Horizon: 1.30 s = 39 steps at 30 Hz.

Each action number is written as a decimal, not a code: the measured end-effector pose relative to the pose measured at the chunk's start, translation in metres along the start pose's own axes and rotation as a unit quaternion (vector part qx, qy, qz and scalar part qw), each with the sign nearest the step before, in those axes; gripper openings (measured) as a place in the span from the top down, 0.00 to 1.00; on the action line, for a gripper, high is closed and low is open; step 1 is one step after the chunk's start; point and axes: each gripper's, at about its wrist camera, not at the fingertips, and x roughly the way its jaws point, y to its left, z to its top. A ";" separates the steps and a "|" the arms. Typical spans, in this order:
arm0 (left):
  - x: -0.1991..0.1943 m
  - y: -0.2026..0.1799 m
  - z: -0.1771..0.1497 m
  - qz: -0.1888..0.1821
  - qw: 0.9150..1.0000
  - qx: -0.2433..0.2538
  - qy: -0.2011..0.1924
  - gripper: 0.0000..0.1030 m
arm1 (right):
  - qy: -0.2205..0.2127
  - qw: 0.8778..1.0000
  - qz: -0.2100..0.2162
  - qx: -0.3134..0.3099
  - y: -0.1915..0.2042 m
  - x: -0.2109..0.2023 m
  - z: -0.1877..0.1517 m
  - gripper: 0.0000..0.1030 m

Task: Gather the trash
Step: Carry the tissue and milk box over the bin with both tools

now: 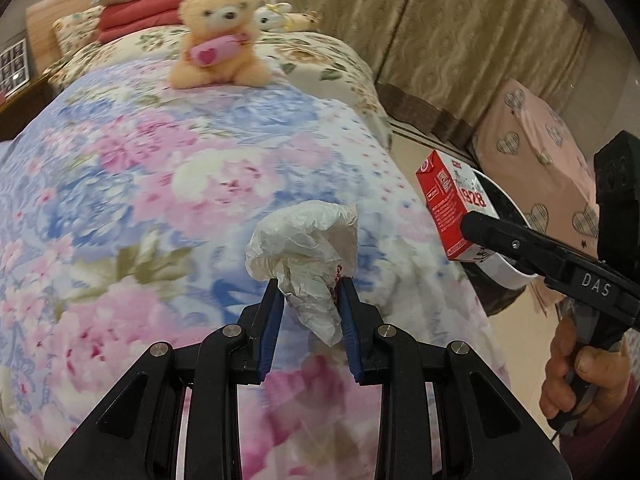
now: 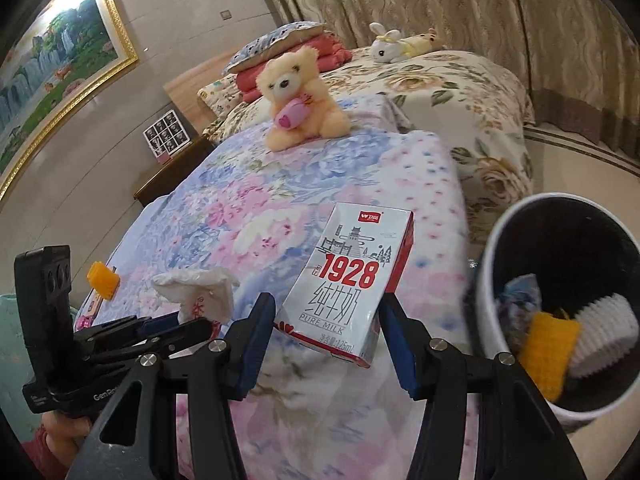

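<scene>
Your left gripper point(image 1: 308, 284) is clenching its jaws on a crumpled white plastic bag point(image 1: 306, 240), holding it up over the floral quilt point(image 1: 140, 184) on the bed. From your right wrist view the same bag point(image 2: 200, 288) is showing at the tips of the left gripper point(image 2: 200, 322), off to the left.

Your right gripper point(image 2: 326, 308) is grasping a small milk carton point(image 2: 348, 276), red and white with "1928" printed on it, its blue pads point(image 2: 256, 344) pressing on the carton's two sides. The carton point(image 1: 448, 208) is tilting in the air past the bed's edge, right in front of the rim of a white trash bin point(image 1: 508, 216).

The bin point(image 2: 496, 280) is sitting just to the right of the carton, with a yellow knitted piece point(image 2: 548, 344), a white ribbed piece point(image 2: 604, 328) and a scrap of patterned cloth point(image 2: 520, 296) lying inside it.

A teddy bear point(image 2: 300, 96) is sitting farther up the bed, well apart from both grippers. Your right hand point(image 1: 576, 376) is wrapping around the handle.
</scene>
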 end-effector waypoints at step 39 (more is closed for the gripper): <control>0.038 -0.118 0.019 -0.038 0.993 0.110 0.017 0.74 | -0.043 0.995 -0.072 0.053 -0.100 -0.075 -0.012 0.47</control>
